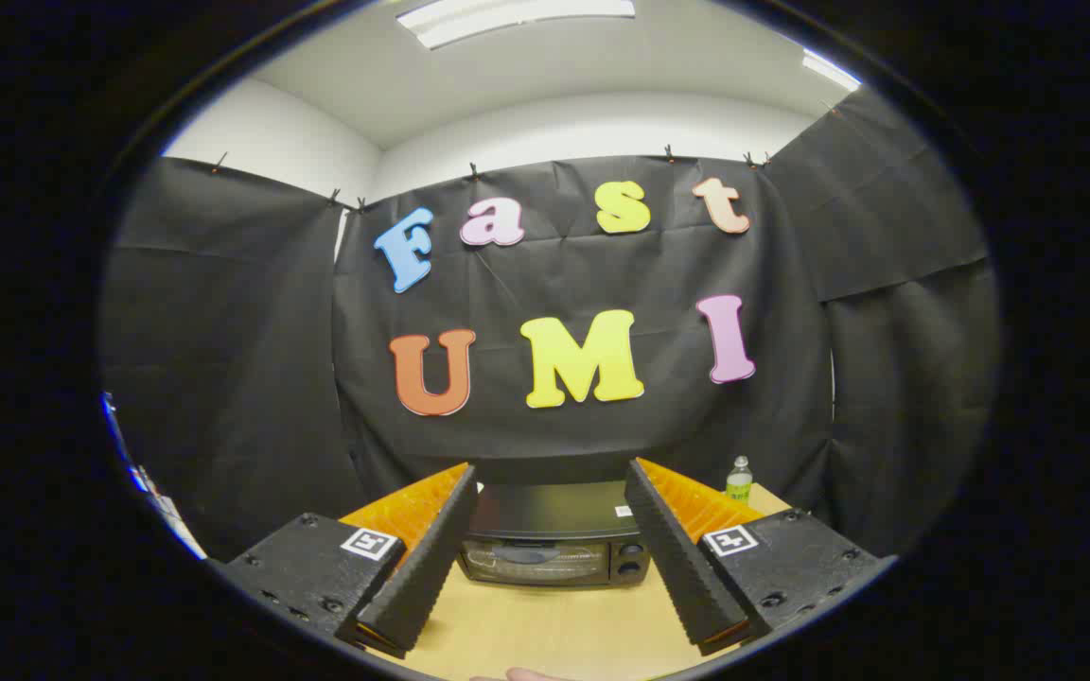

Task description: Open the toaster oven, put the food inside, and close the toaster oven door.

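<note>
Toaster oven (pixel 553 544) sits at the far side of the table (pixel 545 624), straight ahead between the two fingers of the claw (pixel 545 544) and well beyond their tips, its glass door shut. It looks like a rigid metal box, heavy enough to stay put; I judge the door hinges stiffly at the bottom, so the handle bar along the top of the door is the place to hook, not the slick glass. The claw stands wide open, gripping nothing. Right of the oven, a small bottle (pixel 740 479) stands at the table's far edge. Smooth pale wood carries everything; black cloth closes in the booth.
</note>
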Demonstrator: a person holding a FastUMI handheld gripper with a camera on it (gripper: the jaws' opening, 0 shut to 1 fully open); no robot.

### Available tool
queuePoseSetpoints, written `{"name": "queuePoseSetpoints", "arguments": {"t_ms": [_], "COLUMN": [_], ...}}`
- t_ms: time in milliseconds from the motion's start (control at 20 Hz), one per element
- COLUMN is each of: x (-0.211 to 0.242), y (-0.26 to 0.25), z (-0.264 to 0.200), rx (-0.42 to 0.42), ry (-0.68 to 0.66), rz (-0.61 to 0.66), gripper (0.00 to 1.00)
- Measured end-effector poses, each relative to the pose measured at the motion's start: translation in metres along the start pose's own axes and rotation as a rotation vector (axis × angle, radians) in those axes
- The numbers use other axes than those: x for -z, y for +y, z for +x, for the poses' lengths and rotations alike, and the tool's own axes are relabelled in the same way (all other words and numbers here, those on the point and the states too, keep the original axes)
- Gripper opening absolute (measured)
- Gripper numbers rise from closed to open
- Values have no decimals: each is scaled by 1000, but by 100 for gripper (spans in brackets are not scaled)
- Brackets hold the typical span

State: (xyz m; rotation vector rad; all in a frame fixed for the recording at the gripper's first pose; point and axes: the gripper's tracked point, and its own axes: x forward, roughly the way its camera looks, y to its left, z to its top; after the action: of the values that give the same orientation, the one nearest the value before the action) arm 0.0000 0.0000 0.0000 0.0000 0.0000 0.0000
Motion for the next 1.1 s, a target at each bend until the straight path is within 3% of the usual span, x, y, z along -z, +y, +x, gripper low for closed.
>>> {"name": "queuePoseSetpoints", "arguments": {"t_ms": [550,1100], "x": [8,31], "y": [13,24], "z": [9,26], "rx": [-32,-84], "ry": [-5,-5], "rz": [-35,11], "gripper": [100,100]}}
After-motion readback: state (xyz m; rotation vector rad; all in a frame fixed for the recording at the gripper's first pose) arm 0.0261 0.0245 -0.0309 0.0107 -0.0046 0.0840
